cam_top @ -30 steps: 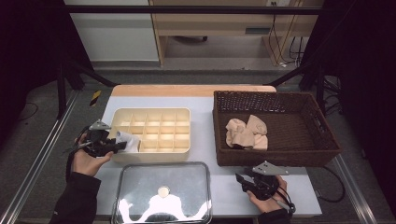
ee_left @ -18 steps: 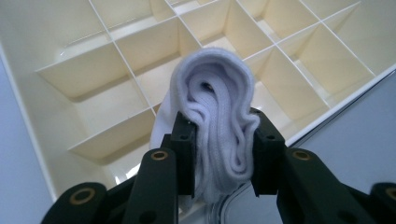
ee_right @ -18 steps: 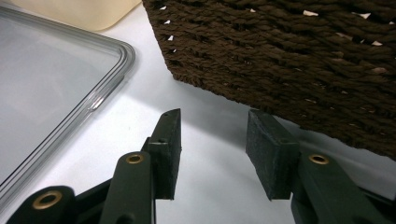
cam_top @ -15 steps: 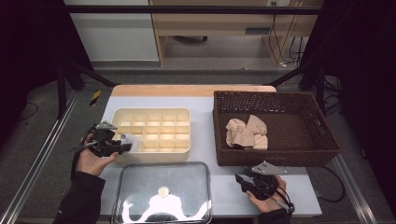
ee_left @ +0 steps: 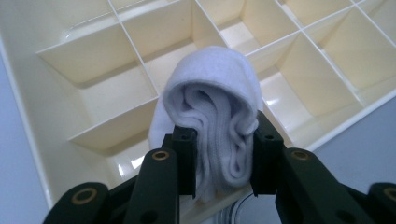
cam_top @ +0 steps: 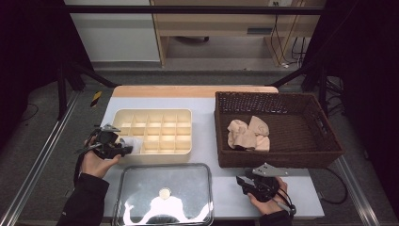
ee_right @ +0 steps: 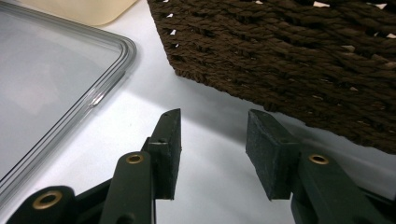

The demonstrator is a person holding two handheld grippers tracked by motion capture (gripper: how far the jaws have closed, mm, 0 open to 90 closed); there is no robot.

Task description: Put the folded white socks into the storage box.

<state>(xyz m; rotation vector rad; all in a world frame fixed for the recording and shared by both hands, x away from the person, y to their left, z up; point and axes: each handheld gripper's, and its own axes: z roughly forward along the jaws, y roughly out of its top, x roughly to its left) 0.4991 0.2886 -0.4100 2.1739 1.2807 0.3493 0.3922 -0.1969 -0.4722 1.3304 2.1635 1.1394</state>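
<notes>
White rolled sock clamped in the left gripper, poised over the cream divided tray's near-left cell.
Grip sits at the roll's base, likely to keep it bundled for insertion. Against the earlier frame, the left hand has shifted slightly toward the tray. Right gripper rests idle, jaws parted on nothing, beside the wicker basket.

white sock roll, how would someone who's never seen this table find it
Start at the cream divided tray left of the brown wicker basket. At its near-left corner the left tongs grip a rolled white sock. It is the one white bundle; the other socks are beige and lie in the basket.
</notes>
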